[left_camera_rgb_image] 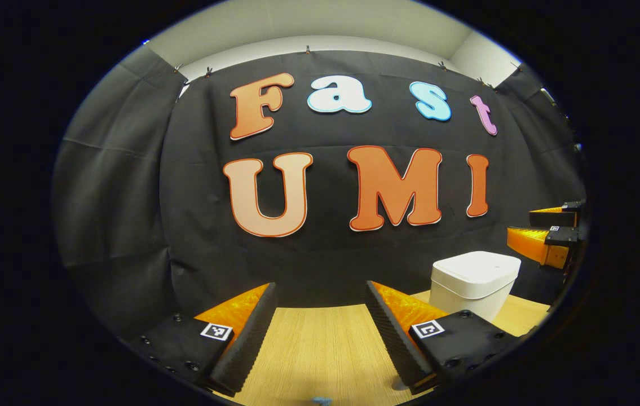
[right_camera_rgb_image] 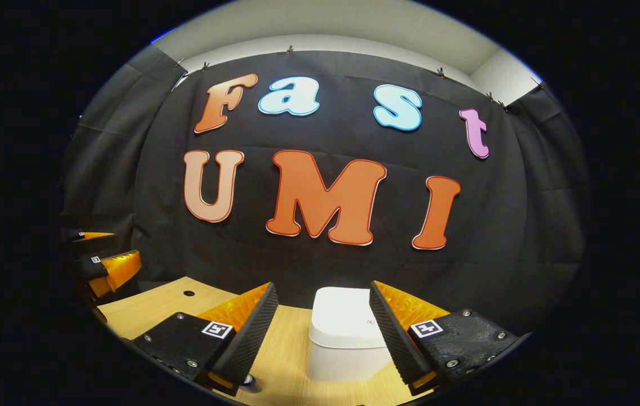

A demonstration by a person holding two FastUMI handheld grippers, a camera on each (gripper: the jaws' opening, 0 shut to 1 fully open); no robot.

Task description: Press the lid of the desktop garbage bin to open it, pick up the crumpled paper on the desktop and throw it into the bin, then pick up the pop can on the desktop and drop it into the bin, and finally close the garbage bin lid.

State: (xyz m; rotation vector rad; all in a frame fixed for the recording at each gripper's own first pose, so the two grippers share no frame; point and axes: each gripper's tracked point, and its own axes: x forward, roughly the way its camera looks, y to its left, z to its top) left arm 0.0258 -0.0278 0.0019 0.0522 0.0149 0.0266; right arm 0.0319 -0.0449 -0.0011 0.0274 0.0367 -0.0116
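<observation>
A pale wood-grain worktop (right_camera_rgb_image: pixel 291 361) ran up to a black cloth wall (right_camera_rgb_image: pixel 325 265), with a light ceiling above. On it stood the bin (right_camera_rgb_image: pixel 348 332), a white, smooth box with rounded corners, its flat lid (right_camera_rgb_image: pixel 345 313) down. The right hand-held gripper (right_camera_rgb_image: pixel 322 324) hung just before the bin, fingers spread wide and holding nothing. The left hand-held gripper (left_camera_rgb_image: pixel 320 327), left of the bin (left_camera_rgb_image: pixel 475 282), was likewise wide open and empty. Ribbed pads (left_camera_rgb_image: pixel 246 338) lined the fingers.
</observation>
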